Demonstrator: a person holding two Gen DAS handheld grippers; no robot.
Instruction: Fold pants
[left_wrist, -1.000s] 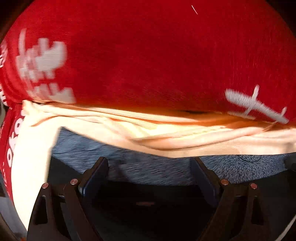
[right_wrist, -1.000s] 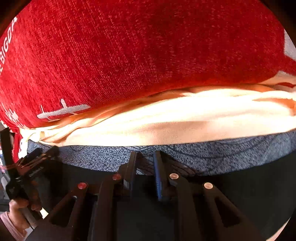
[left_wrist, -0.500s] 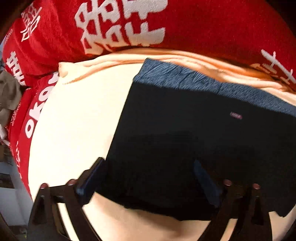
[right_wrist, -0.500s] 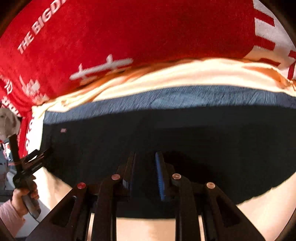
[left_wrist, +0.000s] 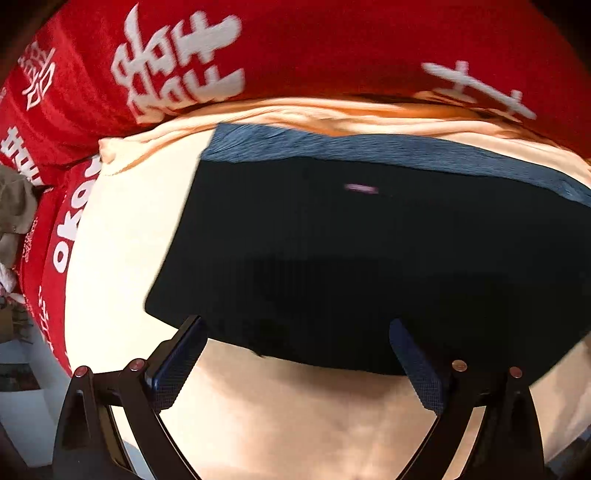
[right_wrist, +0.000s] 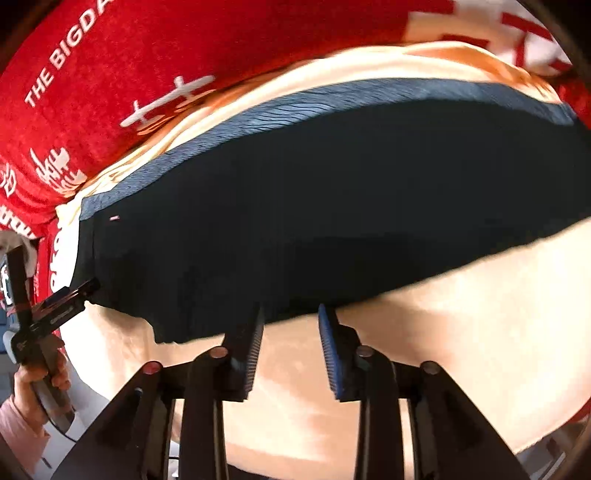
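Observation:
The dark navy pants (left_wrist: 351, 251) lie folded flat on a cream sheet (left_wrist: 122, 236), with a lighter blue-grey band (left_wrist: 369, 151) along the far edge. My left gripper (left_wrist: 295, 332) is open wide and empty, its fingertips at the near edge of the pants. In the right wrist view the pants (right_wrist: 332, 199) fill the middle. My right gripper (right_wrist: 291, 317) is open a little and empty, just off the near edge. The left gripper (right_wrist: 74, 295) shows at the pants' left corner, held by a hand.
A red blanket with white lettering (left_wrist: 295, 48) lies bunched behind the sheet, also in the right wrist view (right_wrist: 147, 55). Bare cream sheet (right_wrist: 461, 332) spreads in front of the pants. A brownish cloth (left_wrist: 14, 206) sits at the far left edge.
Both grippers have pulled back and up from the pants' far band to the near edge. The right gripper's jaws, shut before, have opened a little. The pants stay flat.

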